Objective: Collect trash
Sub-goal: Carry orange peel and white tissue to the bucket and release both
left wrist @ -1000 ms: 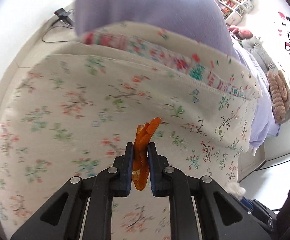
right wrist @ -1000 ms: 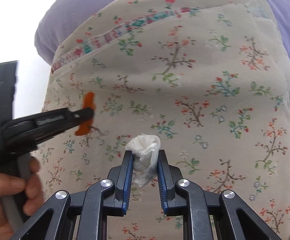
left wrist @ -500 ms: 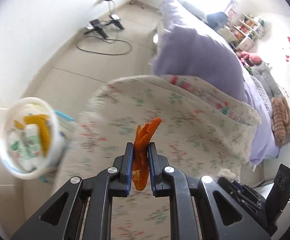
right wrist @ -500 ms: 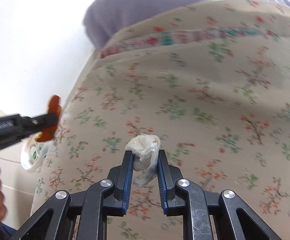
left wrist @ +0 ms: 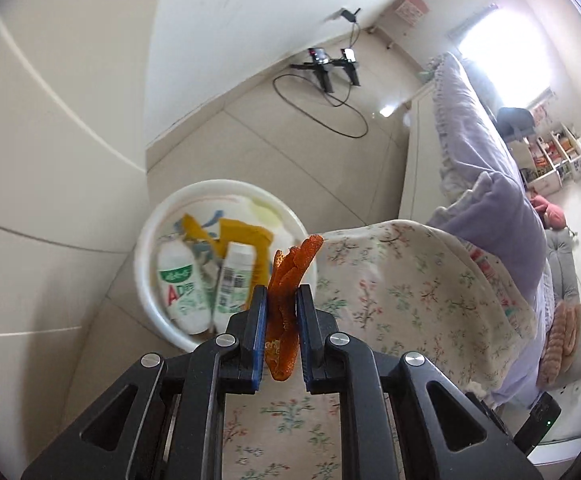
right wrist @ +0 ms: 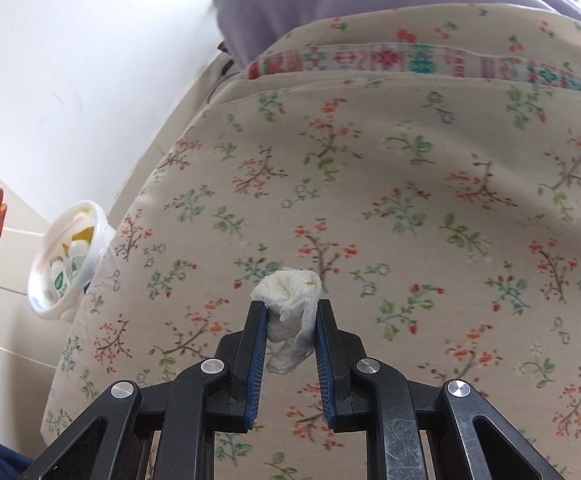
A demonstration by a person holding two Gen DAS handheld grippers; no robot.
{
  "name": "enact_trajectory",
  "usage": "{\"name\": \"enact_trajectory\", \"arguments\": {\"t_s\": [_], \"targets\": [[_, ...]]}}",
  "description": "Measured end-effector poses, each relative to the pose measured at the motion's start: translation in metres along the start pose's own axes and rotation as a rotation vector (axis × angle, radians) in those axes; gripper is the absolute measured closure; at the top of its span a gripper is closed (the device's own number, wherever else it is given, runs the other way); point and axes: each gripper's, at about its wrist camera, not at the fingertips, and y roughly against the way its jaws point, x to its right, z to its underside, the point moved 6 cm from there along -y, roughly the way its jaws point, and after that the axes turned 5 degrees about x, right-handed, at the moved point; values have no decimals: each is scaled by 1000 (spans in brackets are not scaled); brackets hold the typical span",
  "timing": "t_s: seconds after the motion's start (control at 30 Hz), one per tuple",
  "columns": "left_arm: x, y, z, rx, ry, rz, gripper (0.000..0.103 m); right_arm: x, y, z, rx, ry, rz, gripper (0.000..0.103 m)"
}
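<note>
Where white bin (left wrist: 152, 240) gapes, bottle (left wrist: 180, 284) label reads "AD".

A home bedroom here: floral bedspread (left wrist: 418, 292), lilac duvet (left wrist: 502, 216), toy shelves (left wrist: 550, 156) by a bright window (left wrist: 506, 52).

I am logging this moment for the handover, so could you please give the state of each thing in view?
Left gripper: shut on orange peel.
Right gripper: shut on crumpled white tissue.
Round white plastic bin: open, holding bottles and yellow wrappers.
Floral bedspread: spread flat.
</note>
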Motion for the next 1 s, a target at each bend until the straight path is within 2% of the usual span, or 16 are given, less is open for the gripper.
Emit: {"name": "enact_trajectory", "arguments": {"t_s": [0.23,0.43,0.53,0.6,0.67,0.8,1.0], "targets": [[-18,-9,-4,-30,3,-3,88,-32,-14,6,-24,44,-24,83],[-33,-36,-3,-87,65,14,87,-57,-28,15,-52,86,-32,83],[-35,-47,-10,-99,100,22,79,-72,-35,19,-61,113,-38,83],[-37,-51,-16,-104,115,11,54,-84,-40,19,-65,125,-53,83],[-41,-47,-20,-84,142,10,52,-97,-44,17,-61,133,-72,83],[-39,-26,-27,-57,166,71,52,-130,-56,10,-48,166,-111,82],[-44,-7,-26,-44,142,34,52,-193,-84,4,-55,214,-210,82]]}}
